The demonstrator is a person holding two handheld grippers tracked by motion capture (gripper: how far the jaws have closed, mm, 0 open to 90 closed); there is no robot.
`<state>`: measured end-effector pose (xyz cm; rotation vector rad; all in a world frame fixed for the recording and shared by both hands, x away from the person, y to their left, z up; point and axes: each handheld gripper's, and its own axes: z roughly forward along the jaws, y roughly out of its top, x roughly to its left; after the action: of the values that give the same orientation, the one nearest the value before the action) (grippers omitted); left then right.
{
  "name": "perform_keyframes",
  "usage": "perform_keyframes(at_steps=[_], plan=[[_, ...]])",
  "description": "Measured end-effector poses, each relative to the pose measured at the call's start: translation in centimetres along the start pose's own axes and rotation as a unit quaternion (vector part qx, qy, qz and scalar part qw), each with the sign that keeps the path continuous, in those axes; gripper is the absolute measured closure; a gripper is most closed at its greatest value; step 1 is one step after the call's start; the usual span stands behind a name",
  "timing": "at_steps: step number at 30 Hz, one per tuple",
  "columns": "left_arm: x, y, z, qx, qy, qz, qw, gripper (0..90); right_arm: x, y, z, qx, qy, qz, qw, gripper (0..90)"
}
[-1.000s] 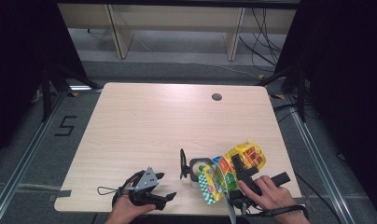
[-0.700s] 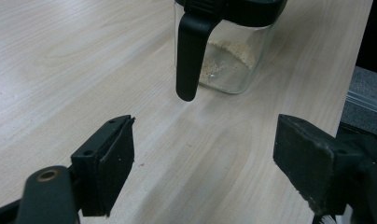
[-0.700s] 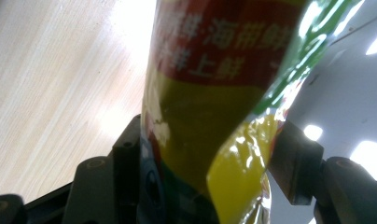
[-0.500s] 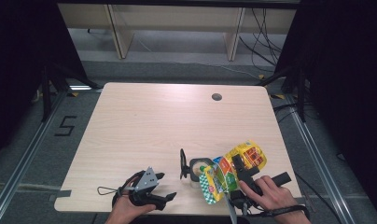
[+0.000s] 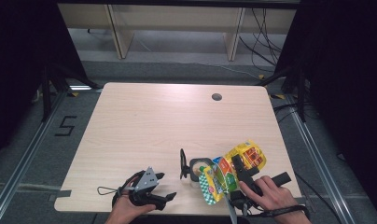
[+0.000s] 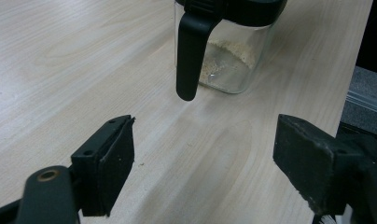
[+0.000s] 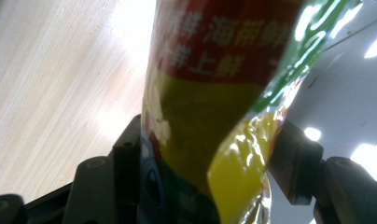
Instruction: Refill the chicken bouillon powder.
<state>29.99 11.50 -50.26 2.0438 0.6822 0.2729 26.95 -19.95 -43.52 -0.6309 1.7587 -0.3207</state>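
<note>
The yellow bag (image 5: 233,173) is clamped between the jaws of the right gripper (image 5: 239,170) and tilted over the open glass jar (image 5: 199,169), probably so that its contents are poured in. The left gripper (image 5: 154,189) is rested near the table (image 5: 154,121) edge, jaws spread and empty, pointed at the jar just beyond.

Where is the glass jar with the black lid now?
In the high view the glass jar stands near the table's front edge, right of centre, beside the yellow bag that the right gripper holds.
</note>
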Motion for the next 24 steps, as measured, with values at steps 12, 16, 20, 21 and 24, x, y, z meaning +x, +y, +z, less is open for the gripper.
perform_keyframes(at_steps=[12,16,20,21,24], plan=[[-0.01,0.00,0.02,-0.002,-0.001,-0.003,1.0000,20.2,-0.11,0.23,-0.18,-0.004,-0.003,-0.002,1.0000,39.7],[0.04,0.01,-0.10,0.004,0.001,0.003,1.0000,20.3,-0.14,0.30,-0.25,-0.007,-0.016,-0.003,0.9998,39.7],[0.10,0.04,-0.12,0.004,-0.001,0.008,1.0000,20.3,0.05,0.44,-0.42,-0.004,-0.012,0.017,0.9998,39.8],[0.13,0.04,-0.11,0.004,0.000,0.010,0.9999,20.3,0.03,0.43,-0.44,-0.004,-0.014,0.016,0.9998,39.8],[0.11,0.04,-0.12,0.007,-0.003,0.003,1.0000,20.3,0.01,0.49,-0.44,-0.006,-0.015,0.016,0.9997,39.9]])
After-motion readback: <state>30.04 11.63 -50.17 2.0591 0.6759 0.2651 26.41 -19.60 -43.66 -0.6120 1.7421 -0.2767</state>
